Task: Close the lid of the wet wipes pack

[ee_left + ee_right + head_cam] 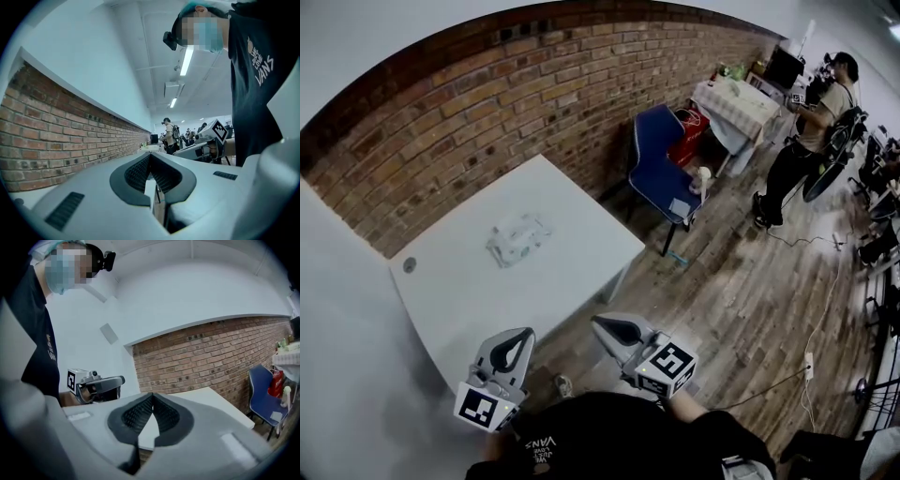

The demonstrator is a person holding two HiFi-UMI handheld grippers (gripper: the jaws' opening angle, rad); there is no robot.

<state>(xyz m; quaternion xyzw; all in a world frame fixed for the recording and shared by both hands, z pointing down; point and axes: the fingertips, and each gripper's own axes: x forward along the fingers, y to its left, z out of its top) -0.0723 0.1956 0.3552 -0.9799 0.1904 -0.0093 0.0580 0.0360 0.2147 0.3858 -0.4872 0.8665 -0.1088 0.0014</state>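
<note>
The head view looks steeply down from above the person, set back from the white tabletop (581, 234) and brick wall (487, 103). The left gripper view sits just behind the left tongs (151, 155) and faces level along the wall. The right gripper view, behind the right tongs (151, 395), faces the tabletop. Each catches the other tongs; all three share the wall.

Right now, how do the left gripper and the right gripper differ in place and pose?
In the head view the left gripper sits at the white table's near edge; the right gripper hangs over the wood floor beside it. The left gripper's tip leans rightward, the right gripper's leftward. Shared: both have jaws together on nothing, well short of the wet wipes pack.
</note>
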